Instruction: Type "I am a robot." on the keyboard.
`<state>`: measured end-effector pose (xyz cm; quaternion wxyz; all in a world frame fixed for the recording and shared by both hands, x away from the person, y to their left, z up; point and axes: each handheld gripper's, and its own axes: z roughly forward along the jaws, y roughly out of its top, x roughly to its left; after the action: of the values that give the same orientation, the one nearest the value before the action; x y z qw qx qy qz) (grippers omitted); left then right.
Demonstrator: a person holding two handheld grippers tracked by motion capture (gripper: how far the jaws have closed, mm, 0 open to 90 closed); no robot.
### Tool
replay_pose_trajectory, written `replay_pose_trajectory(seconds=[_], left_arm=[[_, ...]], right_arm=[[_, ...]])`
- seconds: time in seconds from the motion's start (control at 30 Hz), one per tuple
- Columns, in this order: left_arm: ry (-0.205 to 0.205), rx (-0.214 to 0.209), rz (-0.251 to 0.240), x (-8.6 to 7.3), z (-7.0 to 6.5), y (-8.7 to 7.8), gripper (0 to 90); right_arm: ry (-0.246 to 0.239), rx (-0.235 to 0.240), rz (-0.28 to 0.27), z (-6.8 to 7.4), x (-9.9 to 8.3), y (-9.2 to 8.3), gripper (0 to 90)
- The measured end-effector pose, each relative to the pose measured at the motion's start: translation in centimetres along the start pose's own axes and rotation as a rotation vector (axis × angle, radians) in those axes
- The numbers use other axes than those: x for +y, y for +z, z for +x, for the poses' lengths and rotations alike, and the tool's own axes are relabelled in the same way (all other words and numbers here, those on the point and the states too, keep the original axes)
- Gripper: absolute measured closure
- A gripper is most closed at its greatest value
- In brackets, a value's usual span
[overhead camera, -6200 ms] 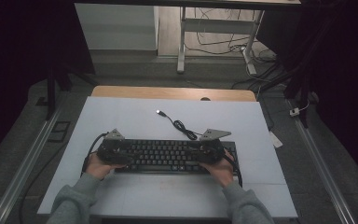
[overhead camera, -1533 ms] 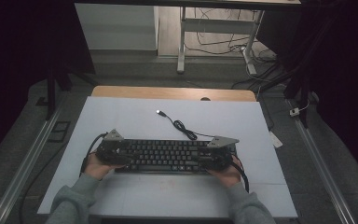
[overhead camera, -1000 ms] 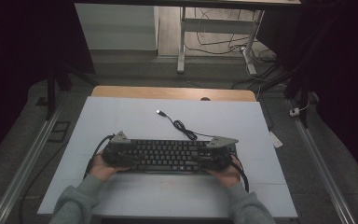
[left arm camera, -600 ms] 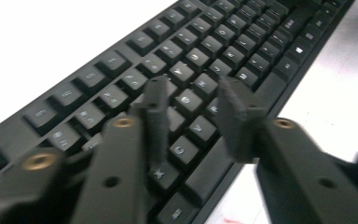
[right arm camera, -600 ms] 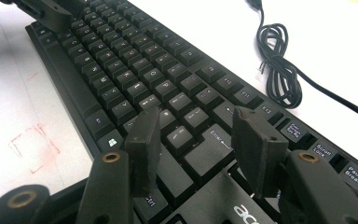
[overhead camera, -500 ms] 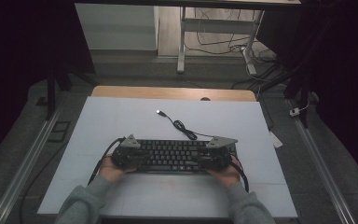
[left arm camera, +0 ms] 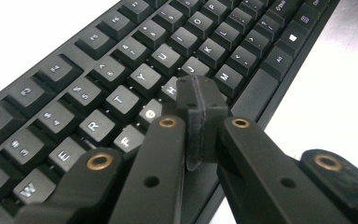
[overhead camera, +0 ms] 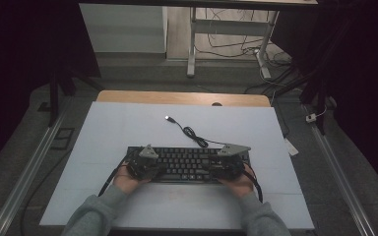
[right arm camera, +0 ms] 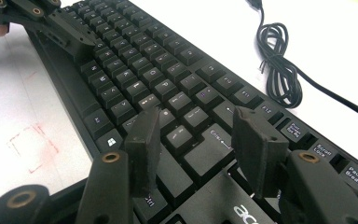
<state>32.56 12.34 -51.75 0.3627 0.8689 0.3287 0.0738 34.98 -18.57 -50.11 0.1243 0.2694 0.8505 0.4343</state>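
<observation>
A black keyboard (overhead camera: 187, 164) lies across the white mat, nearer the front of the table. Its black cable (overhead camera: 192, 133) coils behind it and ends in a USB plug (overhead camera: 168, 118). My left gripper (overhead camera: 150, 169) hovers over the keyboard's left half. In the left gripper view its jaws (left arm camera: 199, 98) have just been closing and now stand shut with nothing between them, tips just above the G and H keys (left arm camera: 161, 100). My right gripper (overhead camera: 224, 168) is over the right half, open (right arm camera: 198, 126), its jaws astride the Enter key (right arm camera: 214, 144) without pressing anything.
The white mat (overhead camera: 128, 128) covers the table, with a wooden strip (overhead camera: 177, 97) along the far edge. Faint red marks (right arm camera: 32, 144) show on the mat in front of the keyboard. A desk frame (overhead camera: 192, 44) and loose cables lie on the floor beyond.
My left gripper has slid right from the keyboard's left end onto the keys, and its jaws have shut. The right gripper and the keyboard have stayed put.
</observation>
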Motion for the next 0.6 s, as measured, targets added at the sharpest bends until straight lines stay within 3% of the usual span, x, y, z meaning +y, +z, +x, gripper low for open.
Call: replay_pose_trajectory(seconds=[0.6], left_arm=[[0.010,0.012,0.026,-0.07,-0.16,0.27,89.1]], right_arm=[[0.000,0.000,0.000,-0.04,-0.03,0.03,52.5]])
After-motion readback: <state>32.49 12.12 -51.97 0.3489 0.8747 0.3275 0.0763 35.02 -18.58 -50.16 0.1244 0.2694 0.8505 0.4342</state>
